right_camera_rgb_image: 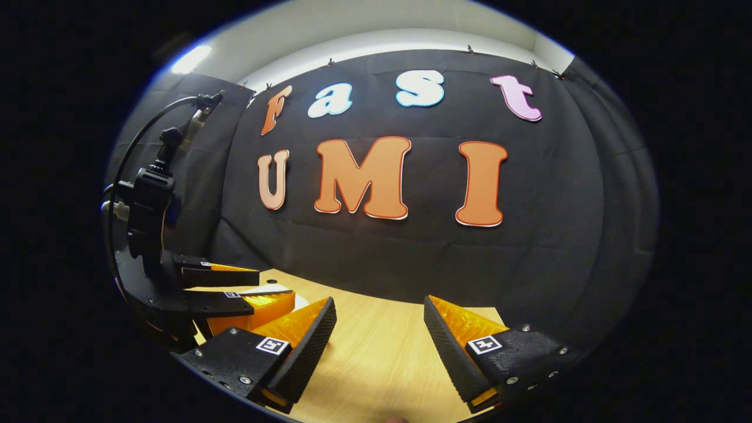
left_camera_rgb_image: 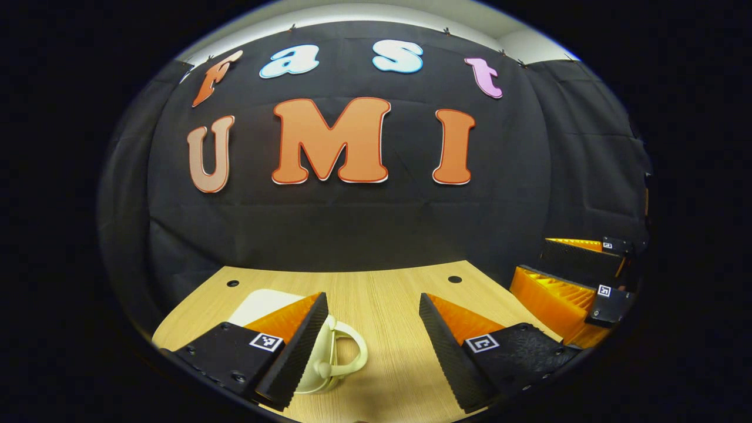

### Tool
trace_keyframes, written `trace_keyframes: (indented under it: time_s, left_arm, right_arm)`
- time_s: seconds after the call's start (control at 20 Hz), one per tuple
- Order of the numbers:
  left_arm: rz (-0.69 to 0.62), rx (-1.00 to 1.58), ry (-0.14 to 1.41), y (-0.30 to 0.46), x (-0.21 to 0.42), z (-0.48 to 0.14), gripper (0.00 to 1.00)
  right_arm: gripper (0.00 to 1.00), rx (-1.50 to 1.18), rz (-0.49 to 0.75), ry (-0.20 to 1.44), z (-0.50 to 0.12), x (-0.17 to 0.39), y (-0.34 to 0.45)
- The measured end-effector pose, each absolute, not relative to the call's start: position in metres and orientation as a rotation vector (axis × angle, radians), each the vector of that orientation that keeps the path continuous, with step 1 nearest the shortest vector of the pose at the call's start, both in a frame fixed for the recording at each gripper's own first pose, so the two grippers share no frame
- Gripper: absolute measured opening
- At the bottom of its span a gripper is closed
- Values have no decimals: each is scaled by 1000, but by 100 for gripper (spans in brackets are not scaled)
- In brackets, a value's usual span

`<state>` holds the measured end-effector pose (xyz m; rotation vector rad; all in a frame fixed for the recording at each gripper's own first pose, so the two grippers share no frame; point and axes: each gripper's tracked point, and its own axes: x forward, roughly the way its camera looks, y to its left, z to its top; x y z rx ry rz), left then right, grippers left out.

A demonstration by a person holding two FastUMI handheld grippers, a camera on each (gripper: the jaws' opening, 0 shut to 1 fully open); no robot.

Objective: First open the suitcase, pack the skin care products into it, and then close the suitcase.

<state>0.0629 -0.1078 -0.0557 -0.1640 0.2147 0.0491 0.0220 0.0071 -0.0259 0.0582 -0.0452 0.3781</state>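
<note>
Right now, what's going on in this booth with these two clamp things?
A person holds two tools over a wooden table. The left hand-held gripper hangs open above the tabletop, with a cream-coloured object with a looped handle, possibly part of the suitcase, right by one of its fingers. The right hand-held gripper is also open, gripping nothing. A flat white item lies behind the cream object. Nothing is grasped yet.

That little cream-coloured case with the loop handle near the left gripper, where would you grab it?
Probably by the loop handle of the cream case, coming from above: it stands clear of the body, thin enough for the open left gripper to close across.
</note>
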Motion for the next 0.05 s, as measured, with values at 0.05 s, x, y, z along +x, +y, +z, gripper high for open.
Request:
trace_keyframes:
  time_s: [0.05]
  left_arm:
    - [59,-157,211,-105,61,-53,97]
  right_arm:
    - [95,61,383,-51,-24,22,8]
